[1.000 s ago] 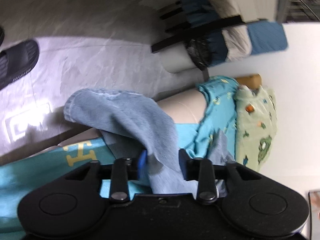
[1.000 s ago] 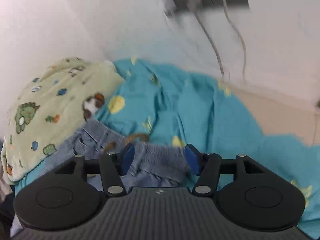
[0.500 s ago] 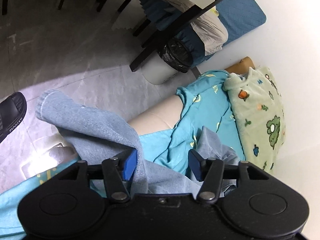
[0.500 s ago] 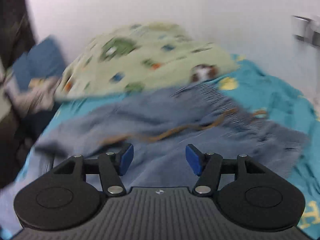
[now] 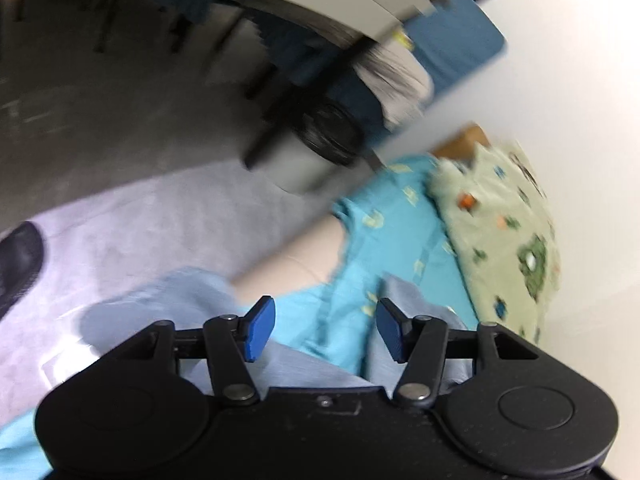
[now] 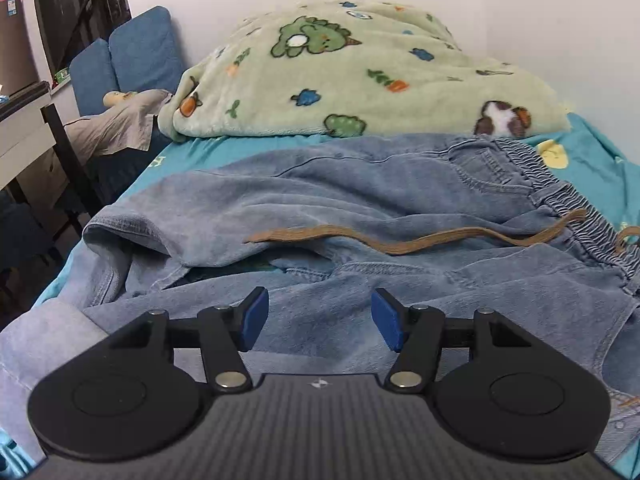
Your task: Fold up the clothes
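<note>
A: Start at the right tool (image 6: 318,322). What has it got?

B: Nothing. Its blue pads (image 6: 253,318) stand wide apart, low over the jeans (image 6: 360,208), with denim showing between them but not pinched. I'd say it hangs there to pick its next hold.

A: And the left tool (image 5: 322,328)?

B: Also spread wide and empty. Its view is smeared, so I hedge here: pale denim (image 5: 192,292) seems to lie under and to the left of it, near the bed's edge, not between the pads.

A: Where do the jeans lie, then?

B: On the bed, across the teal sheet (image 6: 592,152), rumpled and not yet folded. The elastic waistband (image 6: 532,172) is at the right, the hem of a leg (image 6: 116,232) at the left near the mattress edge. A tan drawstring (image 6: 400,240) trails loose over the middle.

A: Why spread out like that?

B: Probably so the legs can be laid one on the other. The cloth is still bunched between them, so it wants smoothing first.

A: Anything crowding them?

B: A green blanket (image 6: 360,76) is heaped behind, touching the far edge of the jeans, by the wall. Past the bed's edge is grey floor (image 5: 140,216) with a black slipper (image 5: 18,260).
</note>
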